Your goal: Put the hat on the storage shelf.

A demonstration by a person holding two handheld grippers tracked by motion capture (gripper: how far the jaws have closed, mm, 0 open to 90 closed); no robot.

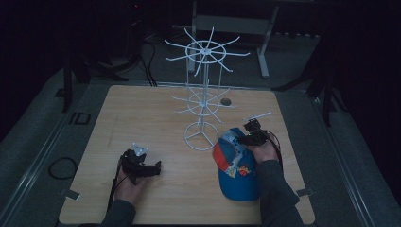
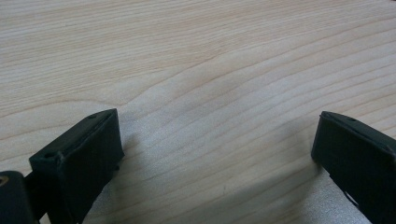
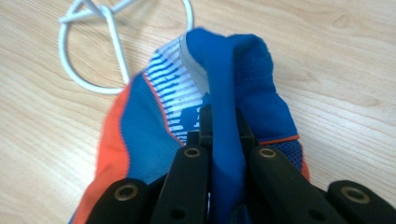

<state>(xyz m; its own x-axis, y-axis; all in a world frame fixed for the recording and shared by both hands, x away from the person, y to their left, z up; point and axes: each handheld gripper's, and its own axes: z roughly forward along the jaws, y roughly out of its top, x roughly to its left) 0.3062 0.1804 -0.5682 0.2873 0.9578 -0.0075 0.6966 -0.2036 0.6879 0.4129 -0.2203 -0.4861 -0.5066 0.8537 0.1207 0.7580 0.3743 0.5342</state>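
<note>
The right gripper (image 3: pixel 223 135) has its jaws pinched on a raised fold of blue fabric on the cap (image 1: pixel 236 165), which lies on the wooden table (image 1: pixel 142 109) at about 5 o'clock from the base ring of the white wire display rack (image 1: pixel 203 85), just beside it. The left gripper (image 2: pixel 215 154) rests low over bare wood at about 8 o'clock from the rack, jaws wide apart and holding nothing. The hold looks thin: only a ridge of cloth is caught, so in my judgement the fabric could slide out once the cap's weight hangs from it, or the cap could swing and knock the light rack, whose prongs stand close by. The high view is dim, so the cap's brim and printed badge are hard to make out; in the right gripper view the cap's lower part is cut off behind the jaws.
</note>
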